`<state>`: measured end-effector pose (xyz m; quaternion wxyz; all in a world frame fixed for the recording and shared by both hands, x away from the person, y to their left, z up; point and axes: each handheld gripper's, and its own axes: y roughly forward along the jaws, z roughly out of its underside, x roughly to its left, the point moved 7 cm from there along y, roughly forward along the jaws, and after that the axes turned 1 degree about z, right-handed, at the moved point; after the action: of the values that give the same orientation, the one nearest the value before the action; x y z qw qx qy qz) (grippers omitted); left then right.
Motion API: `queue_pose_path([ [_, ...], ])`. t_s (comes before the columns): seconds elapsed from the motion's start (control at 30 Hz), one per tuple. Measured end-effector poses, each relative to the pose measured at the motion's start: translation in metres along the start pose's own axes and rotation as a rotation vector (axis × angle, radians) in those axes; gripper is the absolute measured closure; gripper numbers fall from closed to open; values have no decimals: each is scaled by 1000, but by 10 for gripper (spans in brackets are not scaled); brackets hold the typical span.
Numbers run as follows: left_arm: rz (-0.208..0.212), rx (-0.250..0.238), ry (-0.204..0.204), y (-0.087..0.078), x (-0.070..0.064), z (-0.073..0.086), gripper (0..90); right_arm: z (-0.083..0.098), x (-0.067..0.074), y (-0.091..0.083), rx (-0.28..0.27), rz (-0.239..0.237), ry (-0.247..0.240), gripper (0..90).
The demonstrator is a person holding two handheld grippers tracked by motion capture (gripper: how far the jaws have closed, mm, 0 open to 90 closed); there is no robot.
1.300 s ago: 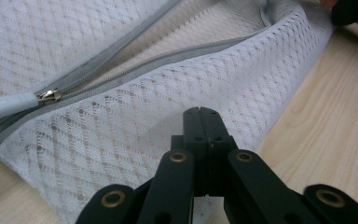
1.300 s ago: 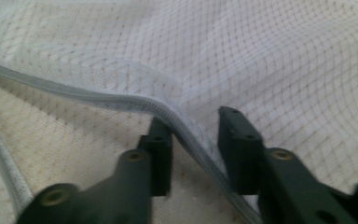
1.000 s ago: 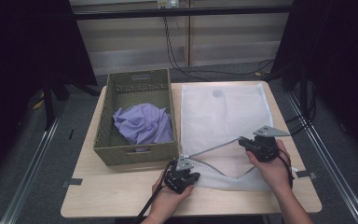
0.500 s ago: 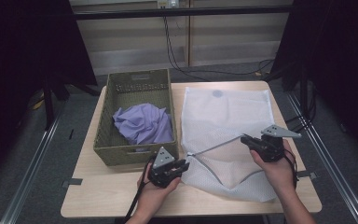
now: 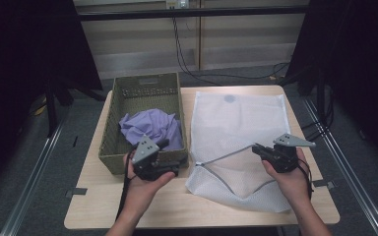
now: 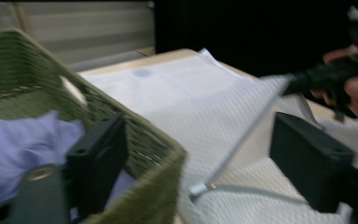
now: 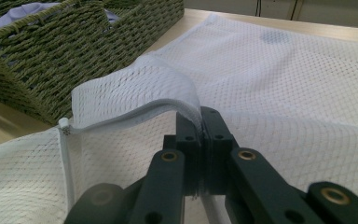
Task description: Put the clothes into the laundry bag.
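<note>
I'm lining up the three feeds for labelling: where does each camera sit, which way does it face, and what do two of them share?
High view: above the person's side, facing forward and down on the table; forearms, hands, both tongs.
Left gripper view: on the left tongs, open, facing across basket and mesh bag; its jaws.
Right gripper view: on the right tongs, shut on the mesh bag's zip edge; its jaws.
Shared: both gripper views show basket, purple cloth, bag.
</note>
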<state>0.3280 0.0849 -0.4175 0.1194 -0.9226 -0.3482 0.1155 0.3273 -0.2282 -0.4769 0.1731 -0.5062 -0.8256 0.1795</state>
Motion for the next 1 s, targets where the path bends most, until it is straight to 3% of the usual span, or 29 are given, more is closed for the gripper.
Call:
queue_pose_path([
  [0.2,-67,45,-101,-5,43,-11,18,2,2,2,7,-6,-4,875],
  [0.23,-67,45,-101,-5,43,-11,4,2,3,2,6,-6,-3,874],
  [0.27,-87,64,-122,-5,56,-13,0,3,3,3,7,-7,-10,872],
  [0.37,-101,69,-111,-7,74,-19,0,3,3,4,8,-9,-4,872],
  [0.53,-162,79,-144,-5,113,-33,0,5,4,7,17,-11,-11,871],
  [0.7,-139,130,-172,5,142,-40,0,6,9,9,14,-19,-24,869],
  [0.87,-162,199,-216,19,163,-31,0,6,11,10,17,-19,-35,869],
  [0.93,-191,257,-229,26,170,-22,0,6,11,10,16,-20,-37,869],
  [1.0,-211,288,-220,33,175,-14,6,7,11,10,14,-26,-36,869],
])
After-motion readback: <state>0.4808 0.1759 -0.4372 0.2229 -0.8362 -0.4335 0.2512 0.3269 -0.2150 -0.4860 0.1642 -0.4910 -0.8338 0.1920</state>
